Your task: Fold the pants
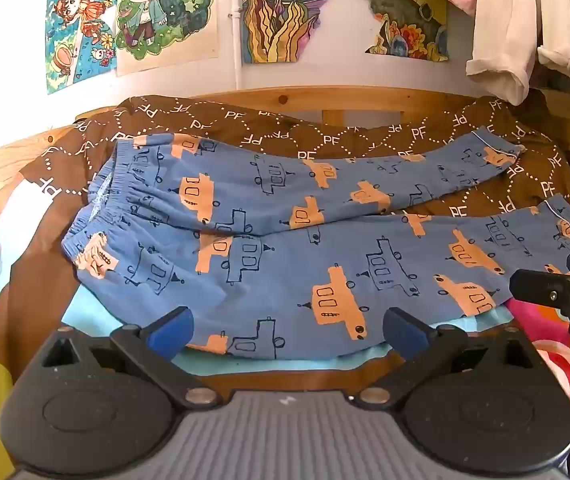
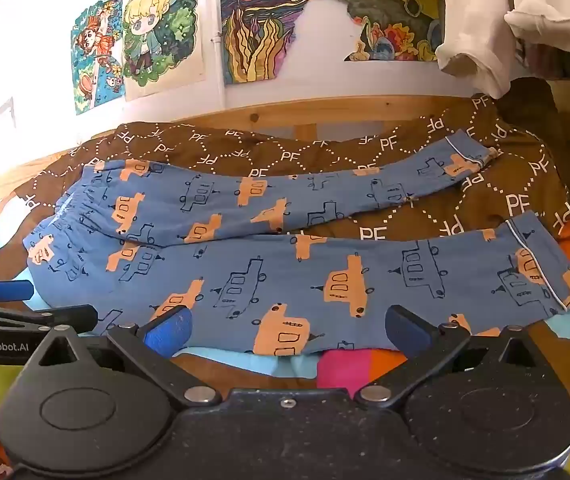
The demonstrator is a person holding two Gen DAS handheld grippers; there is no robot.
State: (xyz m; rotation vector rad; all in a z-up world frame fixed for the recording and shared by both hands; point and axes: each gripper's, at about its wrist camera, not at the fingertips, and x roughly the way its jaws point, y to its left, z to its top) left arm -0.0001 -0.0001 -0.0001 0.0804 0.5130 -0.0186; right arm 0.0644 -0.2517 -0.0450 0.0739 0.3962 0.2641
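Note:
Blue pants [image 1: 285, 248] printed with orange and outlined cars lie spread flat on a brown blanket [image 1: 245, 128], waistband at the left, both legs running right and slightly apart. The same pants [image 2: 285, 264] fill the right wrist view, cuffs at the right. My left gripper [image 1: 287, 334] hovers open above the near leg's front edge, nothing between its blue pads. My right gripper [image 2: 285, 330] is open too, over the near leg further right. The right gripper's fingers [image 1: 557, 288] show at the left wrist view's right edge; the left gripper's fingers [image 2: 25, 312] show at the right wrist view's left.
A wooden bed rail [image 1: 345, 98] runs behind the blanket under a white wall with colourful drawings [image 1: 165, 12]. Pale clothes [image 1: 517, 32] hang at the upper right. Light blue, pink and orange fabric [image 2: 349, 364] lies under the pants' near edge.

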